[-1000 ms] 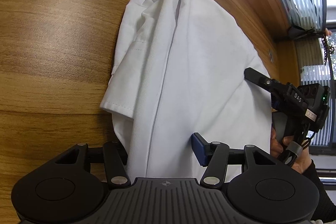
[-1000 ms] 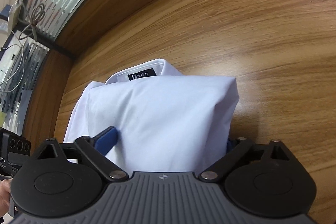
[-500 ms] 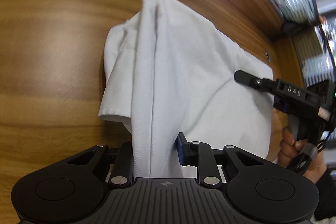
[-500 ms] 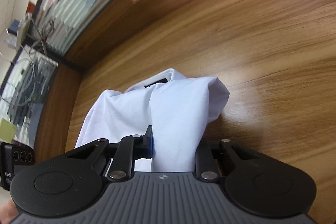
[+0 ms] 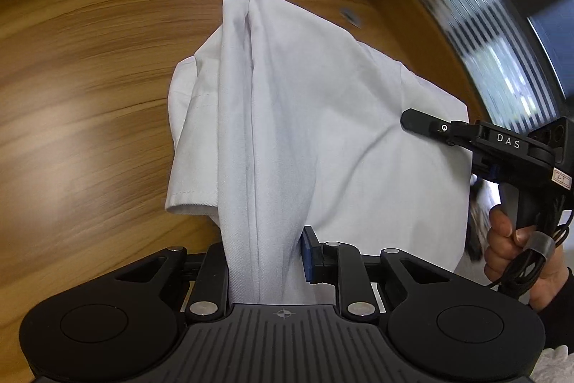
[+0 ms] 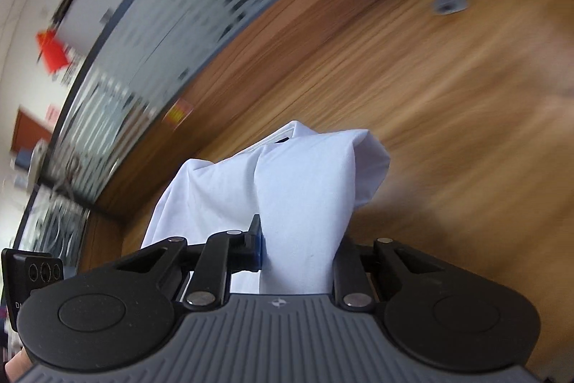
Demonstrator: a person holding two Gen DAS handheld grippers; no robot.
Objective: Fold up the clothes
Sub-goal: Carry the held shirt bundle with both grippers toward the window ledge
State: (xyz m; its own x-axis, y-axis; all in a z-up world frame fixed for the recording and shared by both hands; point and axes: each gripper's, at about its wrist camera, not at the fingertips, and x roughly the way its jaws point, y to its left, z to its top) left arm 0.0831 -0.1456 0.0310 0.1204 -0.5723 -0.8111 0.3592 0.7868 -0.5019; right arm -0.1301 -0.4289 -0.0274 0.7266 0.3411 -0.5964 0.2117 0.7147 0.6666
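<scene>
Wood-grain table beneath frosted striped glass; each gripper pinches the raised white shirt.

The shirt is thin white woven cloth, matt, smooth with soft creases and a stitched hem along its sleeve edge. The desk is wood-grain, streaked brown and tan, with a light sheen. The left gripper and right gripper have matt black plastic bodies, ribbed grey housings and small bright metal pivot pins; blue pads line the fingers. The wall behind looks like frosted, striped glass.
</scene>
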